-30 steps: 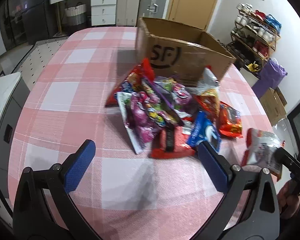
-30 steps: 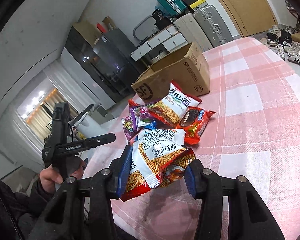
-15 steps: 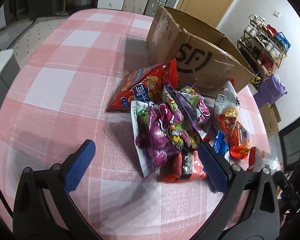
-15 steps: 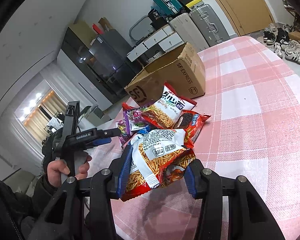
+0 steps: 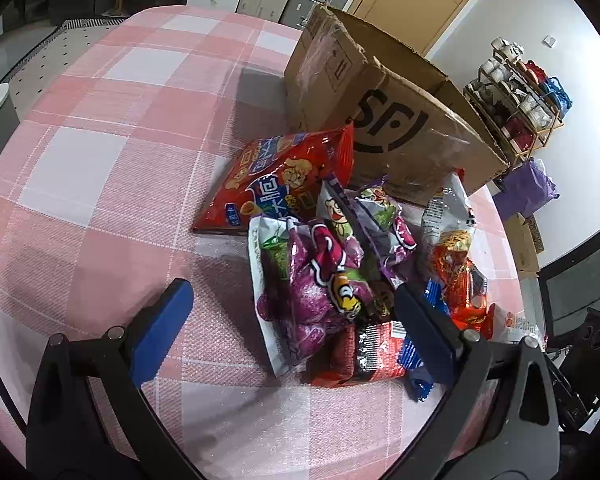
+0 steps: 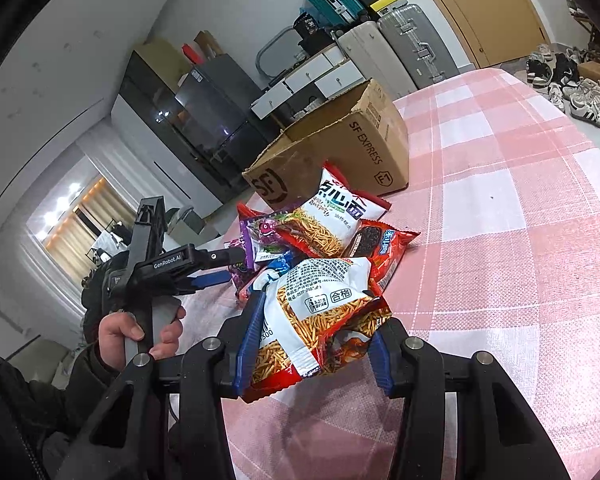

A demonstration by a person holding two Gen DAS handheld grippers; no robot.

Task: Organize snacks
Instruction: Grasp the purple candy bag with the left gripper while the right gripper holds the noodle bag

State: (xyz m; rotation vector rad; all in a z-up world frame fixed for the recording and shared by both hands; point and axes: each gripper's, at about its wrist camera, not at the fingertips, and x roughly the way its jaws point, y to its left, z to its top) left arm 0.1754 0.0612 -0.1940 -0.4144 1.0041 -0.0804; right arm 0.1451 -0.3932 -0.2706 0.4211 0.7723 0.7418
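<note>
A heap of snack bags (image 5: 340, 248) lies on the pink checked tablecloth (image 5: 100, 184) in front of an open cardboard box (image 5: 384, 120). In the left wrist view my left gripper (image 5: 292, 320) hangs open over the near side of the heap, with a purple bag (image 5: 312, 292) between its blue pads and a red bar pack (image 5: 364, 356) by the right pad. My right gripper (image 6: 312, 344) is shut on a white and red noodle snack bag (image 6: 316, 316), held above the table edge. The box (image 6: 340, 148) and heap (image 6: 324, 228) lie beyond it. The left gripper (image 6: 220, 268) shows there, in a hand.
A large red chip bag (image 5: 276, 180) leans against the box. A shoe rack (image 5: 520, 100) and purple bag stand right of the table. Suitcases (image 6: 384, 40), drawers and a dark cabinet line the far wall. Shoes (image 6: 580, 88) lie on the floor.
My left gripper has come closer to the heap and lower, so the purple bag now sits between its pads. The right gripper still holds the noodle bag in place.
</note>
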